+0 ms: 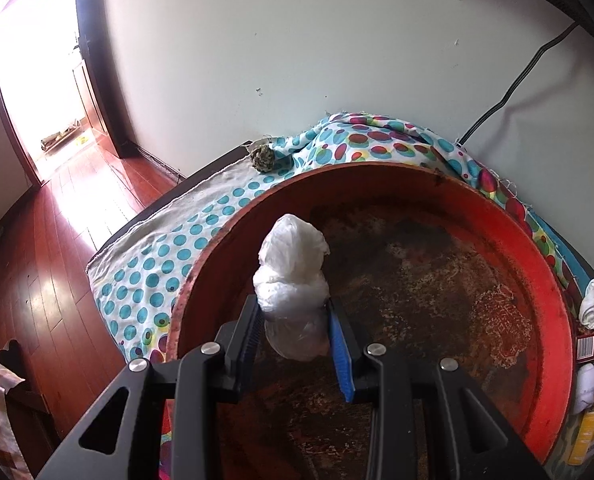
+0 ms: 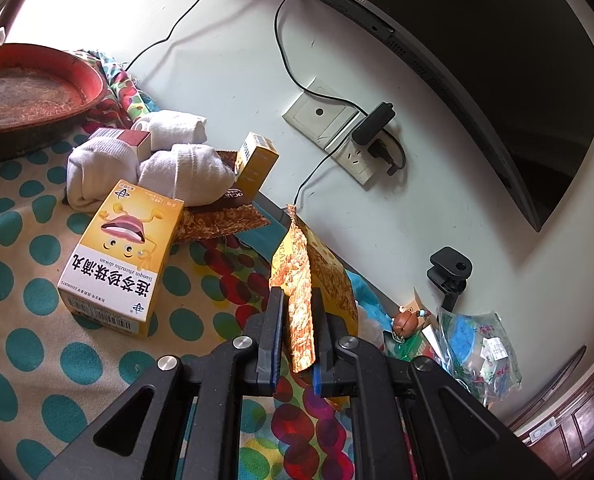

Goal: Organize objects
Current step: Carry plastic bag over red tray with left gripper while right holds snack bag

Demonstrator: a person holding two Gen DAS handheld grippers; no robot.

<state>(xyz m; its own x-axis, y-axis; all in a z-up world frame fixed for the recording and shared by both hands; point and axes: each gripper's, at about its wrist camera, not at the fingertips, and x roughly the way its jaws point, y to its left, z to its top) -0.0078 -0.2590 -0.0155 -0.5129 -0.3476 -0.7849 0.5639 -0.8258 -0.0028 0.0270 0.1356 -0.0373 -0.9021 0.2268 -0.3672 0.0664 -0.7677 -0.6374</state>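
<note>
Two grips live. Left gripper clamps a white plastic bag wad above the red basin. Right gripper pinches an orange patterned packet above the dotted cloth; its print is unreadable. Yellow box reads "lianqin zhenzhu diwan". Brown wrapper shows "OCAK", the rest hidden under rolled white socks. Monitor logo is illegible.

Wall pale, scuffed in spots. Floor red-brown wood, glossy w/ glare. Doorway at left, overexposed by daylight. Dark cable runs down wall. Socket on wall w/ black plug in it. Dark monitor upper right.
</note>
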